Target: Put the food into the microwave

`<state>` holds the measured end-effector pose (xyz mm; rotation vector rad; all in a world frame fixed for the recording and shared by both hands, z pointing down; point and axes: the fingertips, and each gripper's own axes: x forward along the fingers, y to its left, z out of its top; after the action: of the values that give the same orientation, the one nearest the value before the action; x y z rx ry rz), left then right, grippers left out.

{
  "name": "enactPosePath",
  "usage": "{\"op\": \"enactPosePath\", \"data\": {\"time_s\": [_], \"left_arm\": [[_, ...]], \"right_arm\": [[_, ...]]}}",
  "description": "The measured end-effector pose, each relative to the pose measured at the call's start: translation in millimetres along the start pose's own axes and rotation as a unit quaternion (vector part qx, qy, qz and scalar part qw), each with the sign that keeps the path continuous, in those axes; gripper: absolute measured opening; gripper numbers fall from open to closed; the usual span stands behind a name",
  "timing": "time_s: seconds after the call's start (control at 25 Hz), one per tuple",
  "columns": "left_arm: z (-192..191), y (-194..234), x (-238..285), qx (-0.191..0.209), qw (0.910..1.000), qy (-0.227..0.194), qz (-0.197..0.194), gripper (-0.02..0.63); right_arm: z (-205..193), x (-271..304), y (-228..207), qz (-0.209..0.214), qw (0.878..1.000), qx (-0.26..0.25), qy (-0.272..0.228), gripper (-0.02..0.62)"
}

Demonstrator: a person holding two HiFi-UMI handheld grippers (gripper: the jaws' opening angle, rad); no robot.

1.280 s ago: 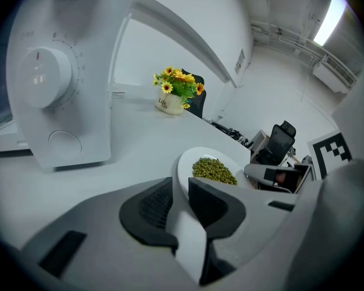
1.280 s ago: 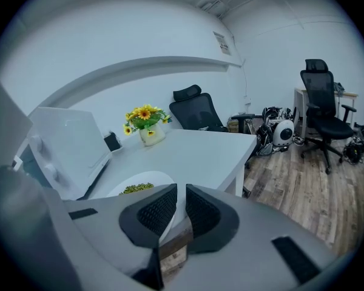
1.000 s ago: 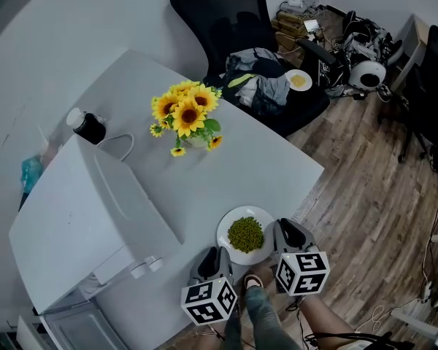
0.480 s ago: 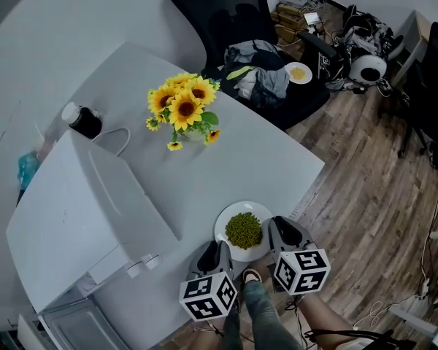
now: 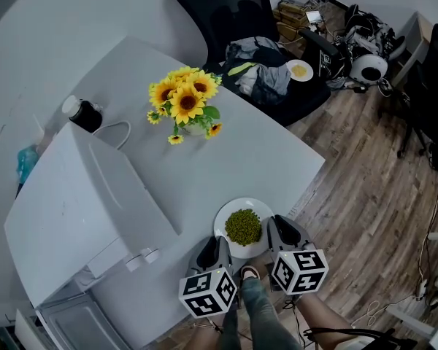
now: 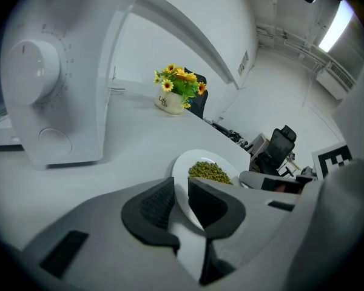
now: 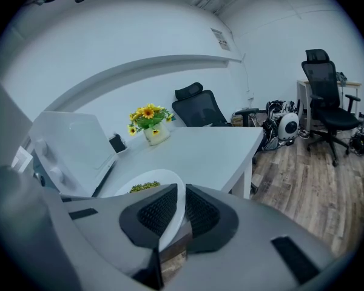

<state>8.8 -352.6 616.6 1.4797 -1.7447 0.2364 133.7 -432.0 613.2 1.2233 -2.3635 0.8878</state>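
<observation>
Holding one white plate (image 5: pixel 241 203) at the near edge of the surface (image 5: pixel 226 159), right in front of the body, with a single heap of green peas (image 5: pixel 243 227) piled in its middle. Near-left rim in the left gripper (image 5: pixel 217 252), fingers (image 6: pixel 151 202) nearly together with only the thin edge between them. Near-right rim in the right gripper (image 5: pixel 277 233), fingers (image 7: pixel 161 208) just as narrow and biting the edge. Two grips, then, on one plate, both on the side closest to the body. Looks like ceramic: stiff, probably fairly heavy for so thin a pinch, glossy and likely slippery even against ribbed fingers, and breakable if dropped off this edge onto the wood floor (image 5: pixel 365 195). Worth keeping dead level: loose round peas, ready to roll over the shallow lip at any tilt. Best held by bare rim on opposite sides, clear of the food, as here. Off to the left, one white microwave (image 5: pixel 73 210) with two round dials showing on its front; cannot tell from here whether open or shut. Elsewhere on the surface: one vase of sunflowers (image 5: pixel 186 104) and one small dark jar (image 5: pixel 87 117) with a white lid, both well apart from the plate.
</observation>
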Motion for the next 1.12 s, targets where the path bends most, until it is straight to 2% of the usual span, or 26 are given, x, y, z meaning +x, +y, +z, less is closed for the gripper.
{"op": "enactPosePath", "data": {"time_s": [0.28,0.64,1.12], "left_arm": [[-10.2,3.1,-12.9,-0.02,0.9998,-0.002,0.002,0.074],[-3.2,11.2,-34.9,-0.034,0.9989,-0.033,0.004,0.072],[-6.2,26.5,-72.5,-0.054,0.997,-0.053,0.015,0.072]], "right_arm": [[-0.8,-8.1,9.0,0.001,1.0,-0.009,-0.001,0.051],[0.2,-17.6,28.4,0.01,1.0,-0.015,-0.009,0.051],[-5.8,-38.6,61.5,0.027,0.999,-0.028,-0.009,0.051]]}}
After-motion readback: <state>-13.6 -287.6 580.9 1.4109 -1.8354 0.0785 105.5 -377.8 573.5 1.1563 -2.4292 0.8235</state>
